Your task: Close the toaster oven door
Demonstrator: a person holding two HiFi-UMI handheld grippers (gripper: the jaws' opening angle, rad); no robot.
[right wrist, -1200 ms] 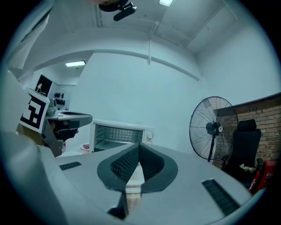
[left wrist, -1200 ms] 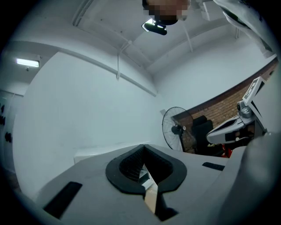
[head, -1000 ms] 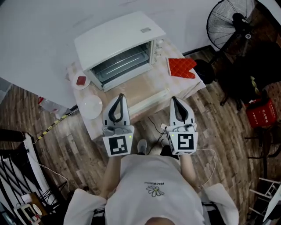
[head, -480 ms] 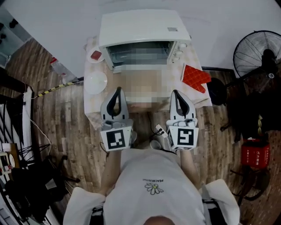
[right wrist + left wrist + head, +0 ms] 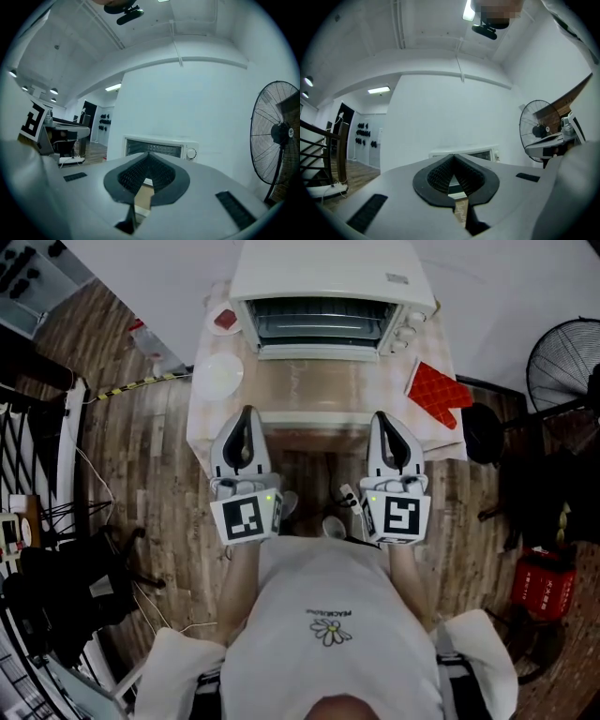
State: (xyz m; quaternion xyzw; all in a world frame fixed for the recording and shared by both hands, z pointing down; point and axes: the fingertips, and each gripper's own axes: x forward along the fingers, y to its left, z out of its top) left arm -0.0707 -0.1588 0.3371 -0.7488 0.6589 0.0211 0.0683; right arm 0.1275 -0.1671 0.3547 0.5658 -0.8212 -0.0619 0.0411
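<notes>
The white toaster oven [image 5: 328, 277] stands at the back of the small table [image 5: 202, 432]. Its glass door [image 5: 314, 385] lies folded down flat, with the handle [image 5: 314, 418] toward me and the rack inside showing. My left gripper [image 5: 247, 412] hovers at the table's front edge, just left of the handle, shut and empty. To the right of the handle, my right gripper [image 5: 381, 416] is likewise shut with nothing in it. Both point level at the oven, and neither touches the door. The oven [image 5: 478, 152] shows beyond the shut left gripper [image 5: 453, 157], and the oven [image 5: 159, 146] beyond the right gripper [image 5: 149, 154].
A white plate [image 5: 218, 374] and a small dish holding something red [image 5: 225, 320] sit left of the oven. A red oven mitt [image 5: 439, 393] lies at the right. A standing fan [image 5: 562, 362] is on the wood floor to the right, and racks and cables to the left.
The view has swung, so the oven now sits square ahead instead of angled at upper left. Both grippers turned with it to face the door and stay shut.
</notes>
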